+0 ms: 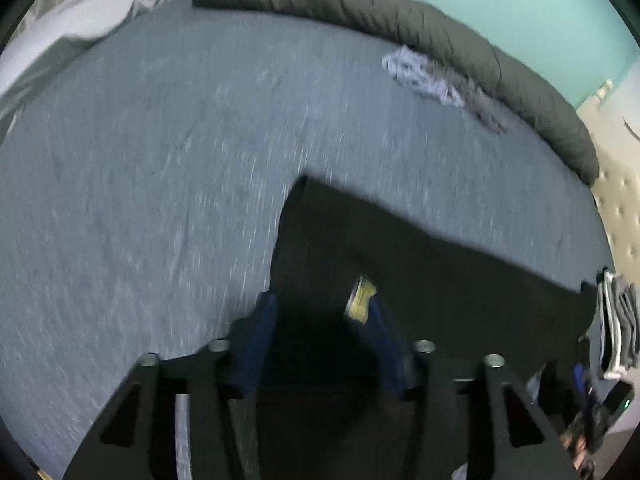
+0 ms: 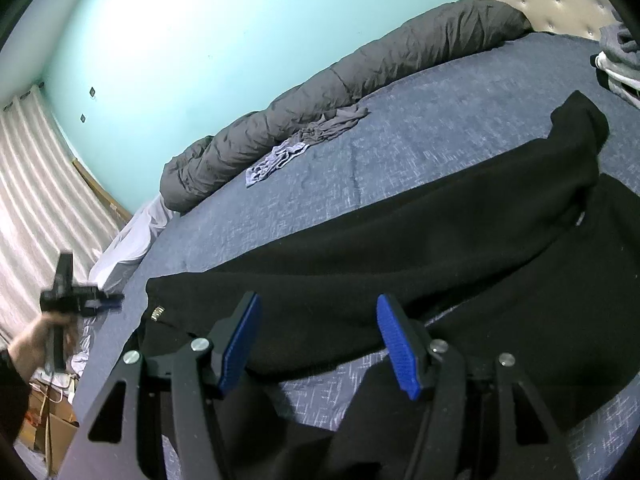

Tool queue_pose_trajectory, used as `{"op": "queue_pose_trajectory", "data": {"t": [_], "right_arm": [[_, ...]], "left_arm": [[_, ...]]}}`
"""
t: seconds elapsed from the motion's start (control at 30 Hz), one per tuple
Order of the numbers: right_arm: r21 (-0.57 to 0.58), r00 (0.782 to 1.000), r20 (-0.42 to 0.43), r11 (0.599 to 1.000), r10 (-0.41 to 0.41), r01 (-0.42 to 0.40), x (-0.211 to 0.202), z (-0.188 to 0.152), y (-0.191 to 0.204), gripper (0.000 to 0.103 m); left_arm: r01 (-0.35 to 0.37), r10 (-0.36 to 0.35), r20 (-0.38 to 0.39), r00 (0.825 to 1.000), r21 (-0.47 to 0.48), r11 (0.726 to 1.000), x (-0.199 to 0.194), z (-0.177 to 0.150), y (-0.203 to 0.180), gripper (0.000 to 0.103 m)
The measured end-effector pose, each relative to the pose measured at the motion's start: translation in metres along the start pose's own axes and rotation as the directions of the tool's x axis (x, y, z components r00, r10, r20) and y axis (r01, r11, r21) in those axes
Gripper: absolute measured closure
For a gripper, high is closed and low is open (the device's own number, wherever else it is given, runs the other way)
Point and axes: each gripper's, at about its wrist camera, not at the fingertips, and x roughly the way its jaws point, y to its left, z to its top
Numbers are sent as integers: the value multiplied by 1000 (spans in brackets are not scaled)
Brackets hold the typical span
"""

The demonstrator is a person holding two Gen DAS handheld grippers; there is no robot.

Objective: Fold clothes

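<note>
Blue bed (image 2: pixel 360 168) with a black garment (image 2: pixel 400 248) spread across it; left gripper (image 1: pixel 320 312) and right gripper (image 2: pixel 316 340) fingers both open, gripping nothing.

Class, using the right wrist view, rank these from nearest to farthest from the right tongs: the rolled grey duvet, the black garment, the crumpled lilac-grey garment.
1. The black garment, spread on the bed directly under and ahead of the right tongs.
2. The crumpled lilac-grey garment, further up the bed, left of centre.
3. The rolled grey duvet, along the bed's far edge by the wall.
</note>
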Motion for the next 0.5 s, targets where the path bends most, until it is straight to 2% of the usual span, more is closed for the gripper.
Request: {"op": "queue_pose_trajectory", "data": {"t": [0.2,0.4,0.43,0.5], "right_arm": [[-8,1000,17,1000,-7,7,-6,1,1,42],[-1,999,25,1000,-26,26,-8,-3,-1,42],[0,999,24,1000,-28,29,-9,-4,-1,42],[0,999,22,999,-34,34,-10,-6,-1,42]], "left_arm": [[7,-8,-45,999,-14,1000,-3,-58,24,47],[38,-39,-56,998,-12,999,-7,-89,31,48],[45,-45,-63,997,-6,999,-5,-92,30,49],[56,-55,-79,995,8,998,-3,-98,26,67]]}}
